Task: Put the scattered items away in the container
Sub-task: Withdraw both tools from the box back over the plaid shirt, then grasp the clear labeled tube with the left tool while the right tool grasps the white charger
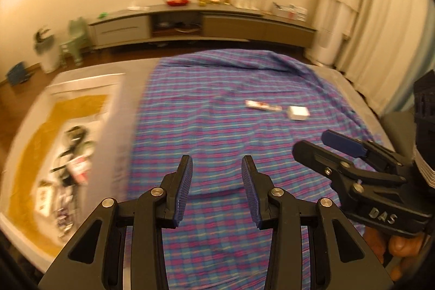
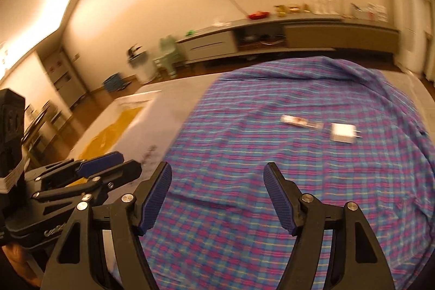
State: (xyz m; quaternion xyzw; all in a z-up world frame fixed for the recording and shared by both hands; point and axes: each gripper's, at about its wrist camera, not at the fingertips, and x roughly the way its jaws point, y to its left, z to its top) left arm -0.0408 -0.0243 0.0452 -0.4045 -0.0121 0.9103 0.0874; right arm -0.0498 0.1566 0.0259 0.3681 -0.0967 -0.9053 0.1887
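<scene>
A small white tube with red print (image 1: 262,105) (image 2: 301,122) and a white plug-in charger (image 1: 298,112) (image 2: 343,133) lie side by side on the purple-blue plaid cloth (image 1: 212,132), far ahead of both grippers. At the left stands a white container with a yellow lining (image 1: 87,80) (image 2: 122,118); several small items lie in it, blurred. My left gripper (image 1: 217,162) (image 2: 119,162) is open over the cloth, nothing between its blue pads. My right gripper (image 2: 217,170) (image 1: 312,142) hovers just right of it, jaws wide and empty.
The cloth covers most of a pale grey table (image 1: 334,75). A low cabinet (image 1: 206,26) with small objects on top runs along the far wall. Curtains (image 1: 380,18) hang at the right. A green chair (image 1: 77,41), a white bin and a blue crate stand on the floor at the left.
</scene>
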